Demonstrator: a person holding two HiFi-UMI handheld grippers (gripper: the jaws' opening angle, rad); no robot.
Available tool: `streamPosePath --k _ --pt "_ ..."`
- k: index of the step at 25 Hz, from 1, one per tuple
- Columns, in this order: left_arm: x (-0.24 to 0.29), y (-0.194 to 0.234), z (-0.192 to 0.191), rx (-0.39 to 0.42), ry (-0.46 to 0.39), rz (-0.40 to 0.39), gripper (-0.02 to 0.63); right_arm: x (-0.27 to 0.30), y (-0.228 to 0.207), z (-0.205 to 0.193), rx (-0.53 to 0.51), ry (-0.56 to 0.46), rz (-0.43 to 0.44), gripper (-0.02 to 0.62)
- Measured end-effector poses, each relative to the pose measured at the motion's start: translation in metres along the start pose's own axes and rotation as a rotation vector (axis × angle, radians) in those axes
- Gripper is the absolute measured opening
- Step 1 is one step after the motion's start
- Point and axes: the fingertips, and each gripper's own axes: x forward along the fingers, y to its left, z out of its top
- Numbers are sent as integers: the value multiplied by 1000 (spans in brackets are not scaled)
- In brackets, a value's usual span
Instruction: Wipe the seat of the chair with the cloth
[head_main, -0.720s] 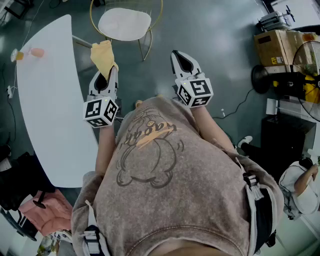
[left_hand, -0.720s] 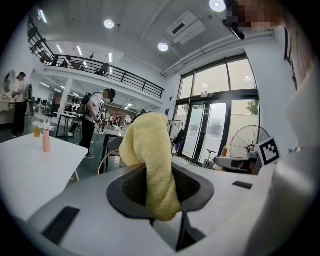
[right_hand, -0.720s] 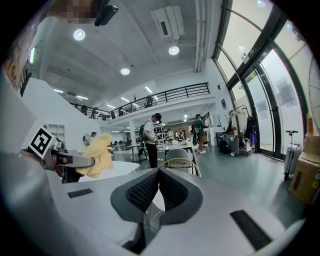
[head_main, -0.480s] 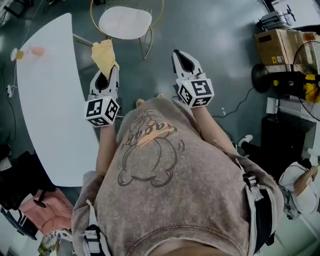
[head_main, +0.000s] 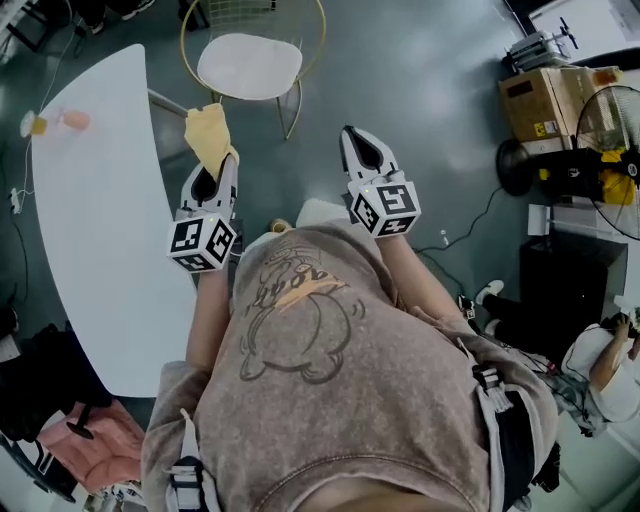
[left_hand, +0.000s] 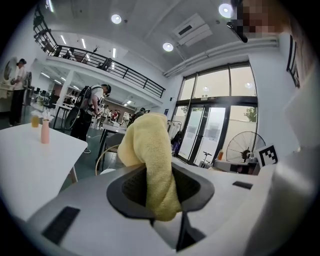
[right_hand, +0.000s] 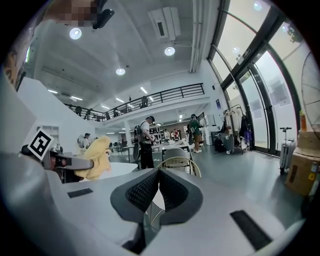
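The chair (head_main: 250, 65) has a white seat and a gold wire frame, and it stands ahead of me by the table's far end. A yellow cloth (head_main: 208, 130) sticks up from my left gripper (head_main: 226, 152), which is shut on it, short of the seat. In the left gripper view the cloth (left_hand: 149, 150) fills the jaws, with the chair (left_hand: 107, 159) low behind it. My right gripper (head_main: 356, 112) is shut with nothing in it, level with the left one. The right gripper view shows the gripper (right_hand: 158, 186) pointing at the chair's wire back (right_hand: 178, 163), with the cloth (right_hand: 96, 157) to the left.
A long white table (head_main: 100, 230) runs along my left, with a small cup and bottle (head_main: 55, 122) at its far end. Boxes and a fan (head_main: 590, 110) stand at the right. A person (head_main: 600, 370) sits at the lower right. Other people stand far off in the hall.
I have moved a little closer to the chair, so it sits lower in the head view. Both grippers keep their pose, and the cloth is still held.
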Motion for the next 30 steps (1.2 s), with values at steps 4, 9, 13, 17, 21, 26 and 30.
streamPosePath --k 4,9,13,17,21,26,30 --pt "3 8 1 14 -7 -9 110 2 6 -3 8 -1 -16 26" --pt "10 12 4 25 -6 -13 110 10 4 -8 29 11 -15 26" --pt "22 23 6 20 2 -9 110 28 3 -7 36 4 -2 26" --pt "43 34 8 17 12 -9 110 51 -4 -10 52 6 -1 25" --pt "68 49 16 20 22 -8 110 84 -8 -10 55 21 12 26" --pt "113 65 31 13 43 -12 110 135 -28 2 52 42 22 26" --pt "153 80 45 4 56 -8 110 179 -45 16 59 54 38 26"
